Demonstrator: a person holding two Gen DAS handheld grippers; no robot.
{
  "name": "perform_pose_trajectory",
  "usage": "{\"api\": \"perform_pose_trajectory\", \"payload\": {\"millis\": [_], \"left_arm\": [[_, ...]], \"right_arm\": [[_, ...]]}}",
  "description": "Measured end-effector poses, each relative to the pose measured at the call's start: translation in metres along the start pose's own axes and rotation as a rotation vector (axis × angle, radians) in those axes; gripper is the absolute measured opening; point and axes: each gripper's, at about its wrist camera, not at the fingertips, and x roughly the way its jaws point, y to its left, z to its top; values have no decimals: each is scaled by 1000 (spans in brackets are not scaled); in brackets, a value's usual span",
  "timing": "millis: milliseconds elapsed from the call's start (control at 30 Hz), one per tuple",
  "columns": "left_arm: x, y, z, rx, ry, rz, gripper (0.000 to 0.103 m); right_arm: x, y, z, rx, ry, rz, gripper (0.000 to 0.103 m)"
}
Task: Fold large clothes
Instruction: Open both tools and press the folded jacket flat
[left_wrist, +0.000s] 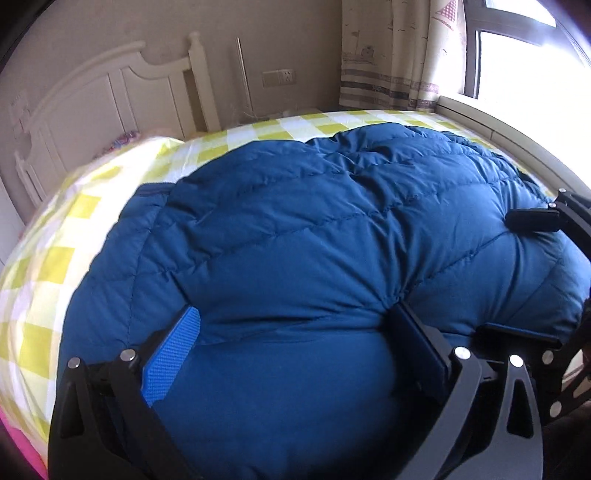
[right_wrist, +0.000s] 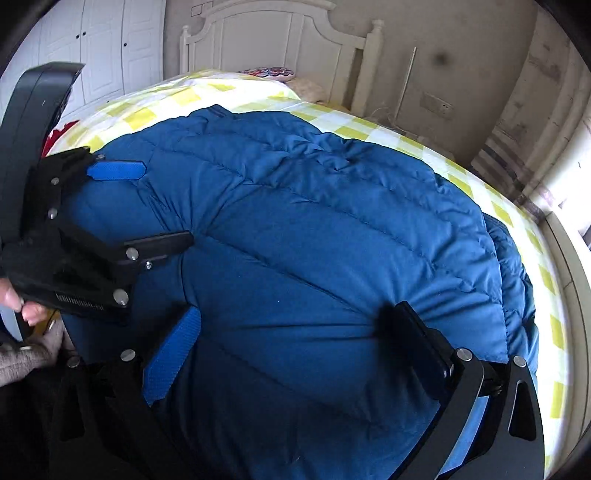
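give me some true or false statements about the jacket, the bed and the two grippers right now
1. A blue quilted down jacket lies on a yellow-and-white checked bedsheet. True.
2. The left hand-held gripper is clamped shut. False: its jaws are spread wide, with jacket fabric bulging between them.
3. The right hand-held gripper is open, pressing into the jacket. True.
4. The headboard is dark wood. False: it is white.
5. The curtain is plain blue. False: it is beige and patterned.
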Motion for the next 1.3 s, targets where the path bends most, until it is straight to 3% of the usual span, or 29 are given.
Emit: {"api": "perform_pose_trajectory", "payload": {"millis": [167, 267, 367, 467, 633, 733, 800, 933, 1033, 1233, 1300], "left_arm": [[-26, 33, -10, -80, -35, 32, 101], [-29, 69, -24, -146, -23, 94, 101], [-25, 98, -43, -200, -26, 73, 101], [-23, 97, -45, -184, -22, 84, 101], [-20, 95, -44, -176, -14, 97, 101], [-20, 96, -45, -177, -10, 95, 101], [-21, 96, -46, -176, -11, 97, 101], [-20, 97, -46, -183, -15, 86, 101], [-19, 97, -46, -183, -16, 84, 101], [-19, 97, -47, -183, -17, 82, 101], [-18, 97, -47, -182, -17, 83, 101]], "right_arm": [[-30, -22, -15, 40, -36, -53, 98], [-44, -61, -38, 155, -60, -77, 98], [-39, -89, -61, 252, -68, -10, 98], [-34, -94, -69, 266, -82, 11, 98], [-41, -89, -60, 284, -39, -44, 98], [-54, -79, -56, 259, -102, -76, 98], [-49, -84, -61, 268, -95, -124, 98], [-35, -107, -79, 377, -111, 20, 99], [-36, -103, -76, 340, -98, 1, 98], [-54, -125, -96, 416, -128, 6, 97], [-63, -137, -111, 476, -127, -59, 97]]}}
